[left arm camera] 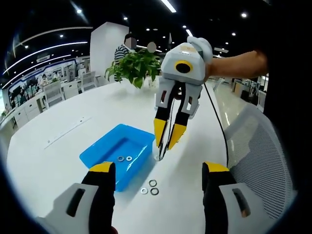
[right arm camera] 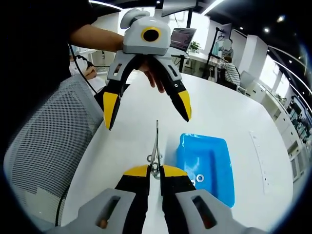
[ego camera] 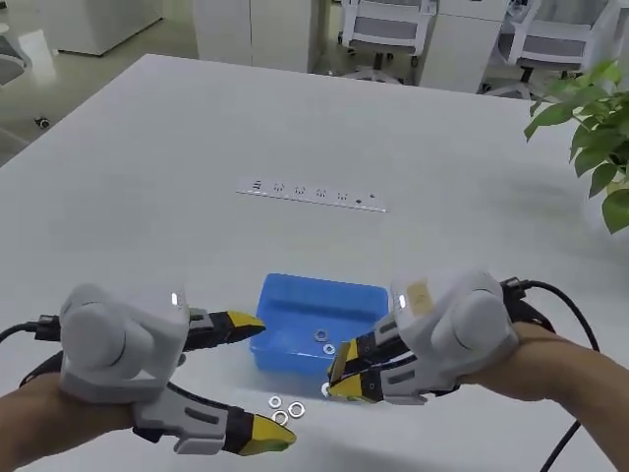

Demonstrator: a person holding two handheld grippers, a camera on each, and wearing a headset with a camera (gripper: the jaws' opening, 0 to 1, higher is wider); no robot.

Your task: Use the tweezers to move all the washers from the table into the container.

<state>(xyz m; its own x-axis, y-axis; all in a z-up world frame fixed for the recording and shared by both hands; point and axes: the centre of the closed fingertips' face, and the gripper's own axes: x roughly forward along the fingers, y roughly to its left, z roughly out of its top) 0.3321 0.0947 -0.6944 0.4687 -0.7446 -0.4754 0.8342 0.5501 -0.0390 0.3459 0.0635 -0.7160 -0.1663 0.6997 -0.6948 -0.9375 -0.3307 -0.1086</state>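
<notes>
A blue container (ego camera: 295,300) sits on the white table with two washers (ego camera: 324,341) inside. Three washers (ego camera: 284,409) lie on the table just in front of it. My right gripper (ego camera: 339,372) is shut on the thin metal tweezers (right arm camera: 156,141), which point past the container's near corner. In the left gripper view the tweezers (left arm camera: 163,141) hang tip-down beside the container (left arm camera: 109,148), a little above the loose washers (left arm camera: 151,187). My left gripper (ego camera: 257,379) stands open and empty, its jaws either side of the loose washers.
A strip of sockets (ego camera: 313,194) is set into the table beyond the container. A green plant (ego camera: 595,128) stands at the right edge. Office chairs (ego camera: 388,29) line the far side, and a mesh chair (left arm camera: 258,161) is close behind me.
</notes>
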